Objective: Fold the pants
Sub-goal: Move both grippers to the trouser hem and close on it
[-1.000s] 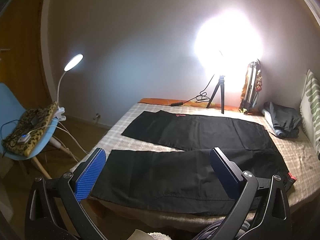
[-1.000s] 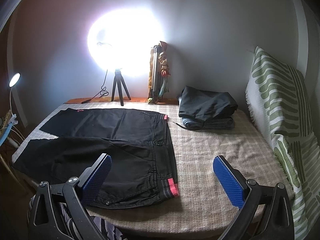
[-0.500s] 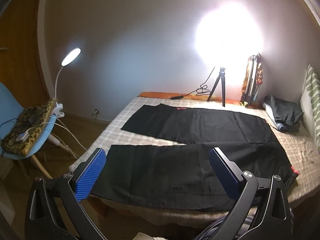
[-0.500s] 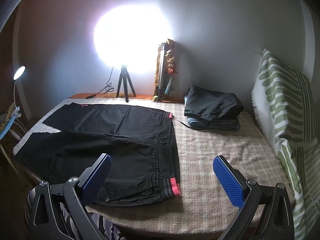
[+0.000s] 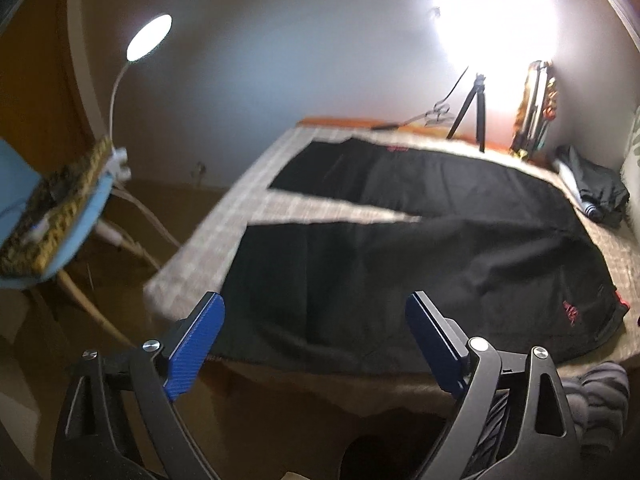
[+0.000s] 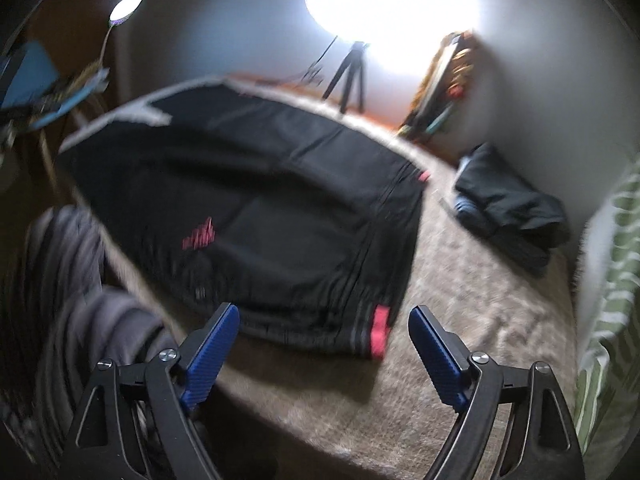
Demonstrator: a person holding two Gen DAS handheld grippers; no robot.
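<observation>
Just ahead of the left gripper (image 5: 314, 336), whose blue fingers (image 5: 196, 346) stand spread and hold nothing, the near leg of the black pants (image 5: 400, 264) lies flat along the bed (image 5: 240, 196) edge. Between and beyond the right gripper's (image 6: 324, 350) released fingers (image 6: 438, 360) sits the waistband with its red tab (image 6: 380, 330). Farther off, right of those fingers, folded dark clothes (image 6: 508, 208) rest near the wall, past them a bright lamp on a tripod (image 6: 350, 68).

The pants (image 5: 400, 248) lie on the bed (image 5: 248, 196) before me — folded clothes (image 5: 596, 196) at two o'clock, lamp (image 5: 148, 38) at ten.
</observation>
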